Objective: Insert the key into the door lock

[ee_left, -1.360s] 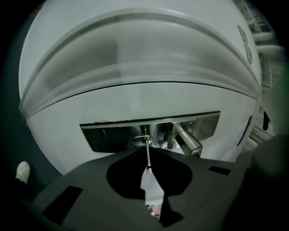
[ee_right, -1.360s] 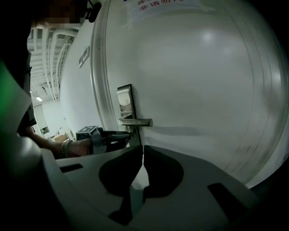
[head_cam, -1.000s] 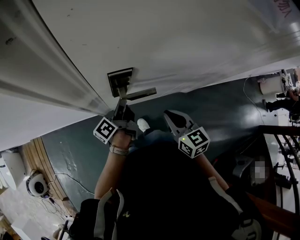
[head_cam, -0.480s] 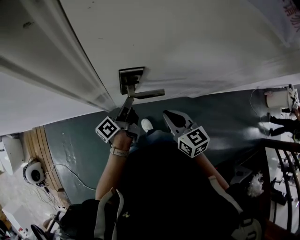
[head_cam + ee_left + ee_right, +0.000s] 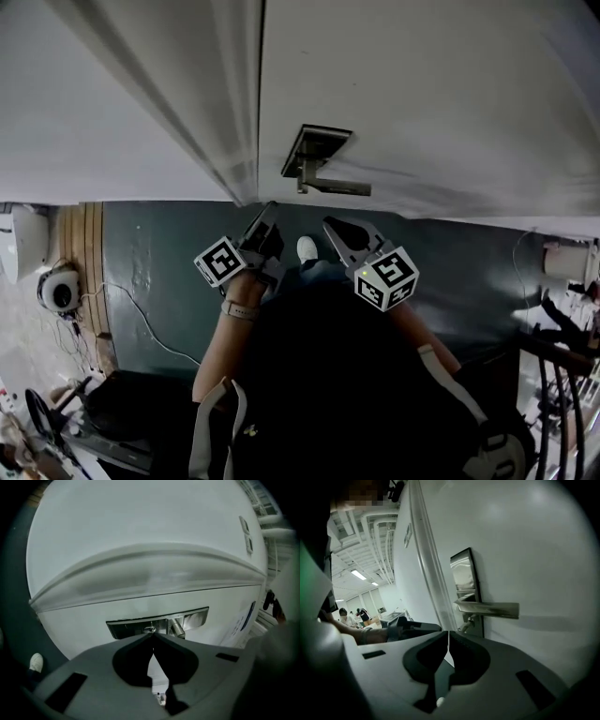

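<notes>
Both tools hang low in the middle of the head view, below the white door (image 5: 422,94). The left gripper (image 5: 269,210) has its jaws pressed together on nothing, the tips pointing at the steel lock plate (image 5: 316,148) but apart from it, and the right gripper (image 5: 330,225) beside it is likewise closed and empty-handed. In the right gripper view, a small metal piece that looks like the key (image 5: 465,625) juts out of the plate just beneath the lever handle (image 5: 490,609), at the frame's centre.
</notes>
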A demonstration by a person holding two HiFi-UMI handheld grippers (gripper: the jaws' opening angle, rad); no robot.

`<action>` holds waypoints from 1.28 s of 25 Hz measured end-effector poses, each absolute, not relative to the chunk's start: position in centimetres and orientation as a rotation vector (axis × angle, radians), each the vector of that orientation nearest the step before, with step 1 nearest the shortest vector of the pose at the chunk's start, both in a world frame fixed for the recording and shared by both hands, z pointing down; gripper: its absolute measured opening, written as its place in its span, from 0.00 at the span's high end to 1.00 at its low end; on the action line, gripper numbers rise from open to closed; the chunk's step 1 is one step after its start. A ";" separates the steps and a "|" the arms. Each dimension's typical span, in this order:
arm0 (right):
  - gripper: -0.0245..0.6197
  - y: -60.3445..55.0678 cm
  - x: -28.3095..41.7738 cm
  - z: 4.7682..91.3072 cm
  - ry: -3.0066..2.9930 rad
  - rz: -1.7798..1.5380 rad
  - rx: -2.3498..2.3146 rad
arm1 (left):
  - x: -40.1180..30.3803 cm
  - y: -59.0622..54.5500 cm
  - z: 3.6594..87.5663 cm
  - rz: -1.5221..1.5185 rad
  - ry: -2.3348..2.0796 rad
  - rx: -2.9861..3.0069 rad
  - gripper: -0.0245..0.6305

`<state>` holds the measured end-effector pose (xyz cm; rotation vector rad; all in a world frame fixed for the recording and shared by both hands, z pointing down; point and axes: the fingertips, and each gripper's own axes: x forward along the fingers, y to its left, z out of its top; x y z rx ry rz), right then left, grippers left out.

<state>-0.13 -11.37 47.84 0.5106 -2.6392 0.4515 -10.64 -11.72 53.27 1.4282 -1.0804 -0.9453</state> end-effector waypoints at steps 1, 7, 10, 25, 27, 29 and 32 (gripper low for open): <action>0.93 -11.1 -0.7 47.7 -2.646 0.447 0.482 | -11.1 -11.0 53.1 -0.927 -1.105 1.443 0.95; 0.93 -9.4 -4.6 47.0 -2.687 0.412 0.281 | -13.8 -6.7 51.7 -0.779 -1.299 1.573 0.95; 0.93 -8.6 -6.3 46.2 -2.706 0.395 0.188 | -15.3 -4.7 50.7 -0.701 -1.427 1.630 0.95; 0.93 -4.0 -13.8 39.9 -2.804 0.204 -0.233 | -21.0 4.6 43.7 -0.180 -2.064 1.689 0.95; 0.93 -3.6 -14.6 39.1 -2.815 0.159 -0.268 | -21.2 5.2 42.7 -0.123 -2.125 1.712 0.95; 0.93 -3.3 -15.3 38.7 -2.821 0.099 -0.294 | -21.5 5.6 41.8 -0.086 -2.178 1.727 0.95; 0.93 -2.7 -16.2 38.3 -2.827 0.048 -0.339 | -21.8 6.0 41.0 -0.040 -2.242 1.744 0.95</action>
